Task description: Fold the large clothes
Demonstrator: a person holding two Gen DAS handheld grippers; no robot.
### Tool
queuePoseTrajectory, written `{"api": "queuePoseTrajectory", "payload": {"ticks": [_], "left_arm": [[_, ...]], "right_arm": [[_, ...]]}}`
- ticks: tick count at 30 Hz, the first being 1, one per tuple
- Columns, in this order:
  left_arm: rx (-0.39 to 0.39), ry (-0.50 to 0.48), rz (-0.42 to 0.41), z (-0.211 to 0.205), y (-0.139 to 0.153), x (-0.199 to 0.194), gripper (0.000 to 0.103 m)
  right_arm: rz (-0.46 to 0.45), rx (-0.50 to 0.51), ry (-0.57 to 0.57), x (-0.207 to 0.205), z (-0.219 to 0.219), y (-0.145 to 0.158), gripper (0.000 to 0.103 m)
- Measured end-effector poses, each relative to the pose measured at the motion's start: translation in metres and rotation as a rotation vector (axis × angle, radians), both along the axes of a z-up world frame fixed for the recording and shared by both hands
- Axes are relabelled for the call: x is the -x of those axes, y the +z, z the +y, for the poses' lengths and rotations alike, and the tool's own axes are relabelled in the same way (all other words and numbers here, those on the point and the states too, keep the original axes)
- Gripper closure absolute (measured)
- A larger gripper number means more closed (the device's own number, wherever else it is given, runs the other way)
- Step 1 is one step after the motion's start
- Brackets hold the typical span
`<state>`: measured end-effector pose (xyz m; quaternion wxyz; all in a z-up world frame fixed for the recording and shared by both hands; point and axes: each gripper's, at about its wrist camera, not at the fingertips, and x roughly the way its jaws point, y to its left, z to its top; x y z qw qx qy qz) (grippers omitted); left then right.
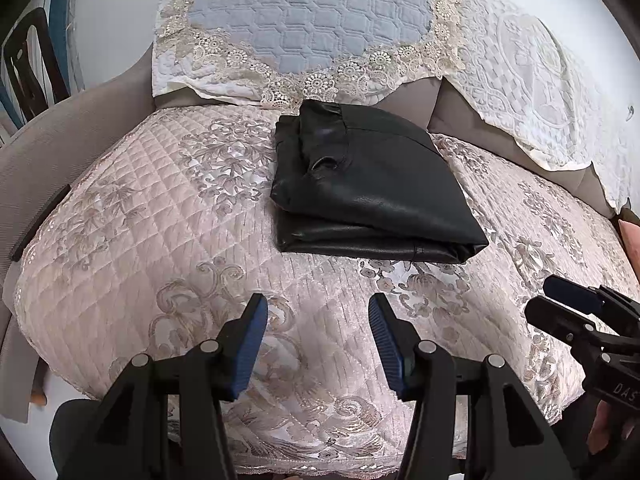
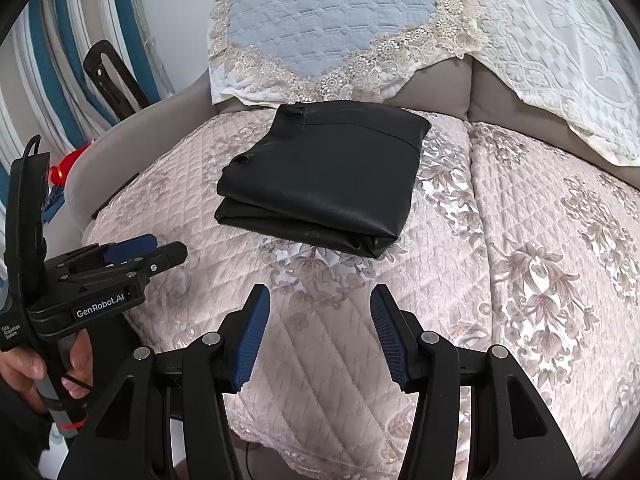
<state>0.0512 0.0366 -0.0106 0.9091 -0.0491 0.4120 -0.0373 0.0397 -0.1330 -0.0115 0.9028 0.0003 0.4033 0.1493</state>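
Observation:
A black leather-like garment (image 1: 368, 184) lies folded in a compact stack on the pink quilted sofa seat cover (image 1: 160, 240), toward the back of the seat. It also shows in the right wrist view (image 2: 324, 176). My left gripper (image 1: 318, 312) is open and empty, above the seat in front of the garment, apart from it. My right gripper (image 2: 320, 304) is open and empty, also short of the garment. The right gripper shows at the right edge of the left wrist view (image 1: 560, 304). The left gripper shows at the left of the right wrist view (image 2: 160, 252).
A blue quilted, lace-edged cover (image 1: 312, 16) and a white lace cover (image 1: 532, 64) drape over the sofa back. The grey sofa arm (image 1: 52, 152) rises at the left. A black stand (image 2: 112, 80) and striped fabric (image 2: 60, 60) are beyond the arm.

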Motion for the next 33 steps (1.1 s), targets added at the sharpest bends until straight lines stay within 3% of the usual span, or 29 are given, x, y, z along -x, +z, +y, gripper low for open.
{"api": "queuePoseTrajectory", "payload": {"ticks": [33], "left_arm": [[-0.019,0.015,-0.008,-0.0015,0.0,0.0056,0.048]], "right_arm": [[0.005,0.004,0.005,0.0032,0.001,-0.0018,0.05]]}}
